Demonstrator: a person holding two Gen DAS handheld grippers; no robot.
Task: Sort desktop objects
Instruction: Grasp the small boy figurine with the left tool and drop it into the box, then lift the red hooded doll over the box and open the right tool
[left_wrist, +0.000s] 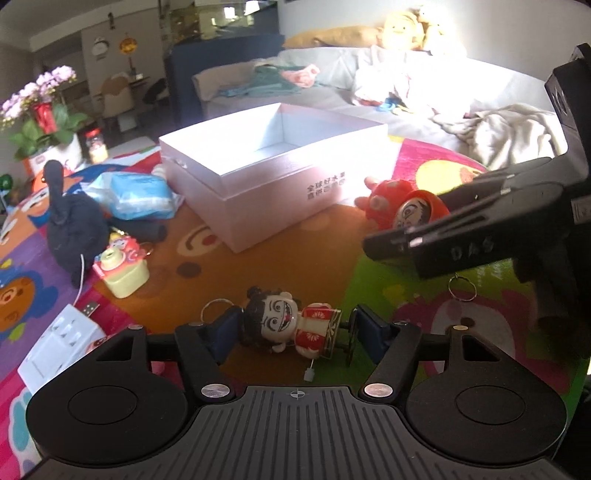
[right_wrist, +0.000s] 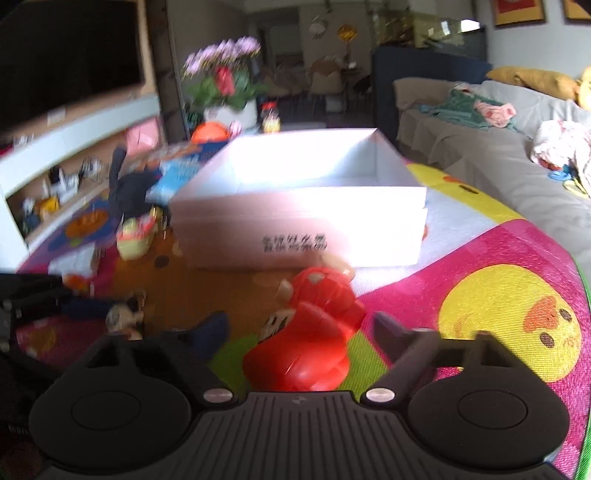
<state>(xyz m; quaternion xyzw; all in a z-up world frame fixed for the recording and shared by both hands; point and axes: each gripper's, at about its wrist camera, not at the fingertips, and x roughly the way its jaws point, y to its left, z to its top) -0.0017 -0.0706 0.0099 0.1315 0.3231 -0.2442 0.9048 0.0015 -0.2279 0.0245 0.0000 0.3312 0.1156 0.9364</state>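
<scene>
To do this well, each claw should close squarely and lift straight toward the white box (left_wrist: 273, 162) behind: the left gripper (left_wrist: 291, 328) pinches the black-haired doll figure (left_wrist: 288, 325) lying near, while the right gripper (right_wrist: 299, 332), half spread, straddles the red toy (right_wrist: 310, 332) without clearly pressing it.

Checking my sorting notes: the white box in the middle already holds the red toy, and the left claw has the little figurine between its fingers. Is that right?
Not quite. The white box is empty in the left wrist view; the red toy lies on the mat in front of it, between the right claw's fingers. The figurine does lie between the left claw's fingers.
</scene>
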